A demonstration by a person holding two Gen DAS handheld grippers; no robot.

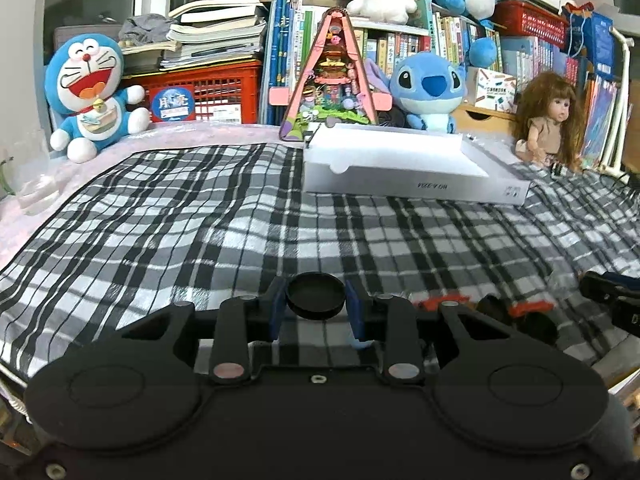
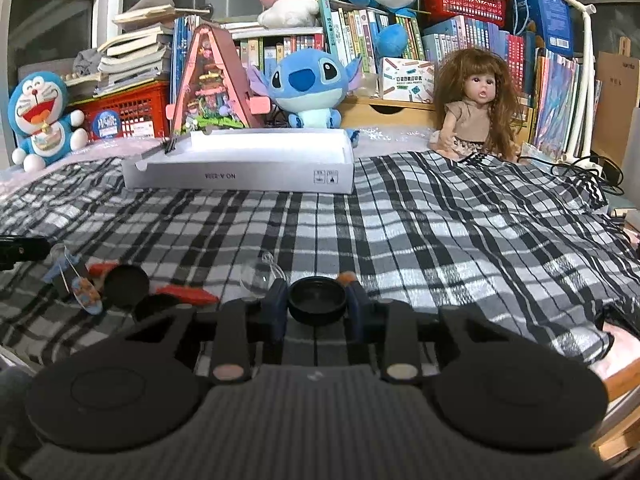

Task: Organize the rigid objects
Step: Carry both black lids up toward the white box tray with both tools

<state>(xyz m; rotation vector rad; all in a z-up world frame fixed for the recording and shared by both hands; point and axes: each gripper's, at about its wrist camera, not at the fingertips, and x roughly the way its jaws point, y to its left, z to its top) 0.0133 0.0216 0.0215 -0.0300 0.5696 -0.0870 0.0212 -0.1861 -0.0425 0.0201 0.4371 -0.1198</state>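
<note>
My left gripper (image 1: 316,306) is shut on a round black lid (image 1: 315,295), held low over the plaid cloth (image 1: 224,220). My right gripper (image 2: 317,306) is shut on a second round black lid (image 2: 317,299), turned hollow side up. An open white box (image 1: 400,164) lies on the cloth ahead; it also shows in the right wrist view (image 2: 240,168). Loose on the cloth to the left of my right gripper lie two more black lids (image 2: 126,285), orange pieces (image 2: 188,294), a clear half-sphere (image 2: 260,276) and a small tagged trinket (image 2: 82,290).
Behind the box stand a pink triangular toy house (image 1: 330,76), a Stitch plush (image 1: 426,90), a Doraemon plush (image 1: 90,92) and a doll (image 1: 552,120). Books and red crates fill the back. A clear glass (image 1: 28,176) sits at far left. Cables (image 2: 588,176) lie at right.
</note>
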